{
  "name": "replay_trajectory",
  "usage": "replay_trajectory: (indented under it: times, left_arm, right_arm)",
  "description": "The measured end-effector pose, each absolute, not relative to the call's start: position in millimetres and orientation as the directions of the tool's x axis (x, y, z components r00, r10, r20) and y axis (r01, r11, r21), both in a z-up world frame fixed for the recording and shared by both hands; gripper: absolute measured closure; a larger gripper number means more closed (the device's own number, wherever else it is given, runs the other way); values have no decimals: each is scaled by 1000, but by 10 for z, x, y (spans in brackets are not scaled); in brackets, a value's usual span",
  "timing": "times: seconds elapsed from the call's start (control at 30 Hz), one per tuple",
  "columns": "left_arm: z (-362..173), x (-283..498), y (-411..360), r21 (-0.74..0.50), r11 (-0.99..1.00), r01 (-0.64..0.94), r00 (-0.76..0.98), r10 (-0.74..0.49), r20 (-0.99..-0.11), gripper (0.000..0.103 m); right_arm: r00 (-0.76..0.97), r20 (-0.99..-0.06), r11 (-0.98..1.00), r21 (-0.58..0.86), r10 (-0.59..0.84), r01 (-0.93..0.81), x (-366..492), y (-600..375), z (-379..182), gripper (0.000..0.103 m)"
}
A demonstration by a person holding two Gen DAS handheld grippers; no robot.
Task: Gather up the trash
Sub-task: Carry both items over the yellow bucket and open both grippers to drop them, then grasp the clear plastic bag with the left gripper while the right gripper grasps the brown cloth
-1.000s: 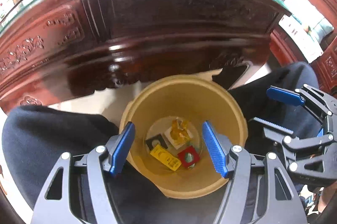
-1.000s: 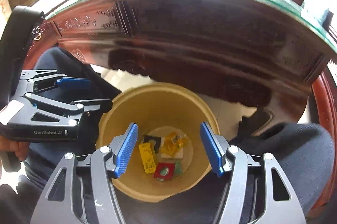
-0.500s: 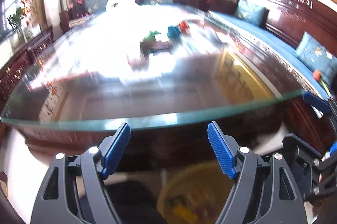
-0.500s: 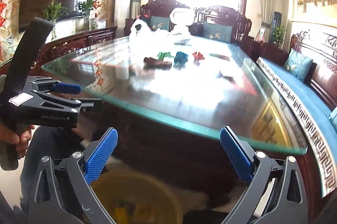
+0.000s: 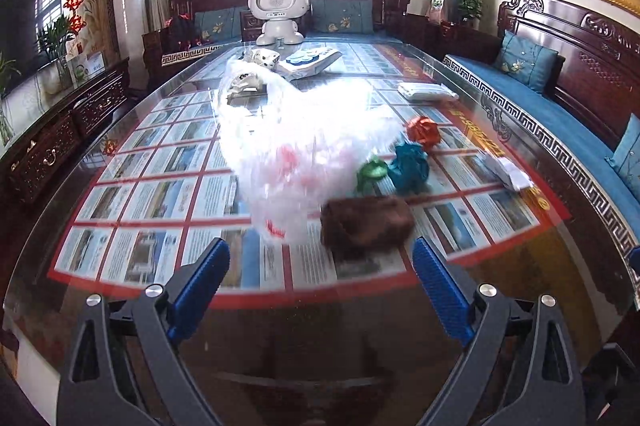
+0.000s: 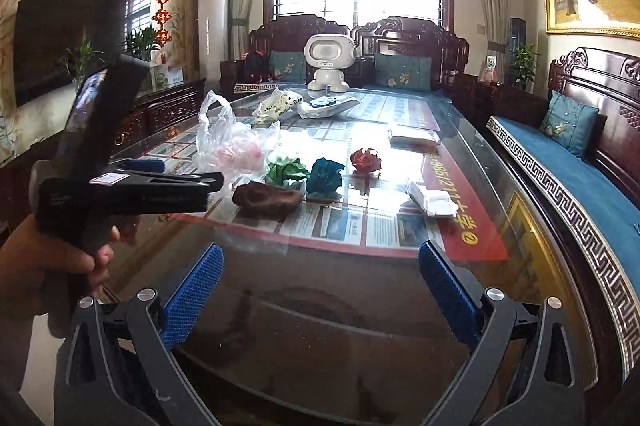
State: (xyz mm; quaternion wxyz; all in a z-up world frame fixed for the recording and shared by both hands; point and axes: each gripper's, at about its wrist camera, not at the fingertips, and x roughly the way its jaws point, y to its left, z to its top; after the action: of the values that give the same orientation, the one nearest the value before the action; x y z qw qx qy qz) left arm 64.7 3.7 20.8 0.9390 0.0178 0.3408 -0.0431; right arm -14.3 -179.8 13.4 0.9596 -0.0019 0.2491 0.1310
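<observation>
Trash lies on the glass-topped table (image 5: 280, 326): a clear plastic bag (image 5: 288, 146), a brown crumpled lump (image 5: 366, 224), and green (image 5: 372, 172), teal (image 5: 410, 166) and red (image 5: 424, 132) paper balls. The right wrist view shows them too: bag (image 6: 232, 146), brown lump (image 6: 266, 200), green (image 6: 286, 170), teal (image 6: 326, 176) and red (image 6: 366, 160) balls. My left gripper (image 5: 320, 286) is open and empty near the table's front edge. My right gripper (image 6: 318, 292) is open and empty, to the right of the left one (image 6: 160, 182).
White folded tissues (image 6: 432, 200) lie at the right of the table, another white packet (image 6: 412, 138) farther back. A white robot toy (image 6: 329, 64) and white packaging (image 6: 326, 106) stand at the far end. Carved sofas with blue cushions (image 6: 572, 162) line the right side.
Both grippers have risen from over the yellow bin between the knees to above the table's front edge. The bin has dropped out of view. Both stay open, slightly wider.
</observation>
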Motion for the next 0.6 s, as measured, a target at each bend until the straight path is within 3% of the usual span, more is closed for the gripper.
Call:
replay_trajectory:
  times: [0.33,0.37,0.47,0.5,0.6]
  left_arm:
    - [220,1498,141,-10,992,123,774,-103,-624,11]
    - [210,1565,162,-25,992,122,773,-111,-624,16]
    - [138,1726,225,-96,985,144,734,-172,-657,63]
    - [100,1768,230,-118,982,149,720,-190,-668,72]
    - [56,1767,217,-140,976,166,711,-217,-669,85]
  right_arm:
    - [812,-505,956,135,293,-261,268,-1855,53,8]
    - [808,-510,955,139,294,-260,307,-1855,44,8]
    - [801,-518,954,150,300,-261,361,-1862,-3,8]
    - [800,-521,955,147,296,-257,367,-1865,-16,8]
    - [793,-538,958,137,286,-252,400,-1861,-52,8]
